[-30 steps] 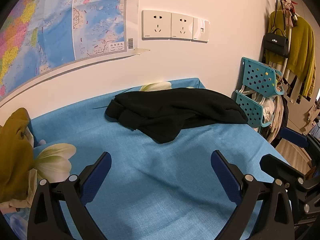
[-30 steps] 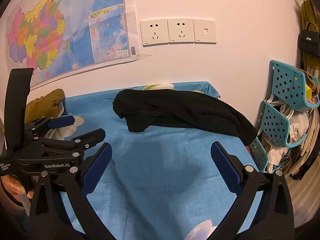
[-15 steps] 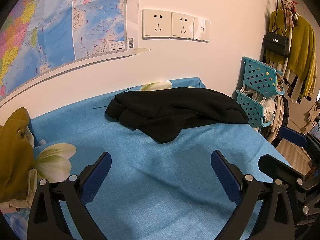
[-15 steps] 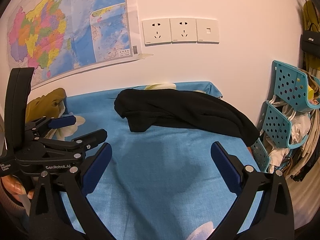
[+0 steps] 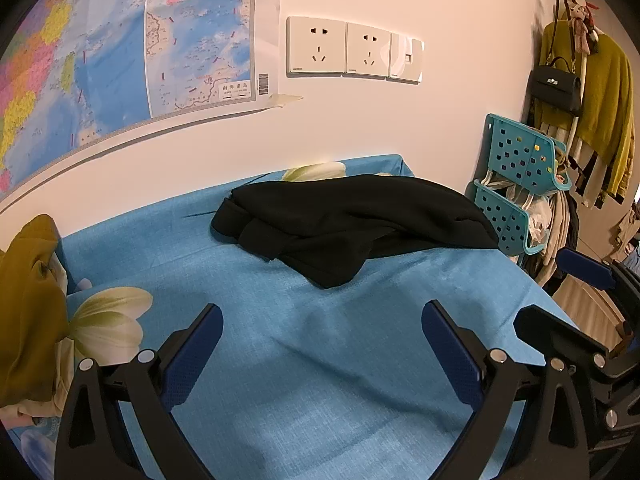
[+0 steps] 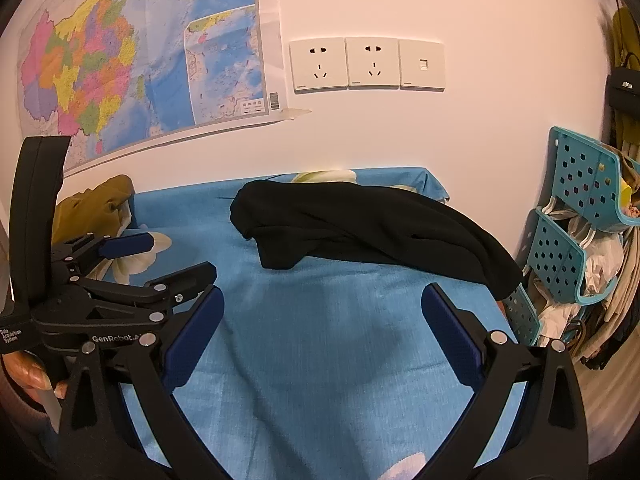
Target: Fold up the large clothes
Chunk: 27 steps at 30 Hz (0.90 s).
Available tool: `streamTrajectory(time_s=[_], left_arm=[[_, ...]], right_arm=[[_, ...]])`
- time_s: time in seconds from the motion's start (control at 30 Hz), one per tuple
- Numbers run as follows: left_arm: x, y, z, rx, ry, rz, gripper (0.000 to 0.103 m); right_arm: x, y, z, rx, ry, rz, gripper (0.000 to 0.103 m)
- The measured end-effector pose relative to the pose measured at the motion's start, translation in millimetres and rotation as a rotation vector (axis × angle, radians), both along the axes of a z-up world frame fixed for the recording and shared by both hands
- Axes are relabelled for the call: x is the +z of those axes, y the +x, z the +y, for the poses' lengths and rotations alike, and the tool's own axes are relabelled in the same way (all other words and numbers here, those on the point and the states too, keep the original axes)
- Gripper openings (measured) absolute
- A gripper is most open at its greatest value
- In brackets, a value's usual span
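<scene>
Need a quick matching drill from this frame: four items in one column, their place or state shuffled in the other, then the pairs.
Items
1. black garment
2. mustard cloth
3. teal baskets
4. left gripper

Place or state
A. open, above bare blue sheet
B. stacked beside the bed's right edge
C. heaped at the bed's left edge
D. crumpled near the wall, unfolded

Pairs: 1-D, 2-C, 3-B, 4-A

A map [image 5: 120,60] and sockets [image 5: 352,50] (three plates) hang on the pale wall [image 5: 440,128] beside teal baskets [image 5: 520,184].
</scene>
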State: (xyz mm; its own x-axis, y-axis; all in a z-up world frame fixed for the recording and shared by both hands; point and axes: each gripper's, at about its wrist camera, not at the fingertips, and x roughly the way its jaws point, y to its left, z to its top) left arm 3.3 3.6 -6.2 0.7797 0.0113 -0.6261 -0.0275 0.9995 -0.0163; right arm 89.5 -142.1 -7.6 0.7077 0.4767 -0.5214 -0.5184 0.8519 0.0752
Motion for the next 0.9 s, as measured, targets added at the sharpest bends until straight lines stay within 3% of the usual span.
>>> streamTrajectory(time_s=[0.9], left_arm=[[0.1, 5.6, 3.3, 0.001, -0.017, 0.018, 0.096]], right_arm=[[0.5, 6.1, 3.1, 0.008, -0.005, -0.004, 0.097]])
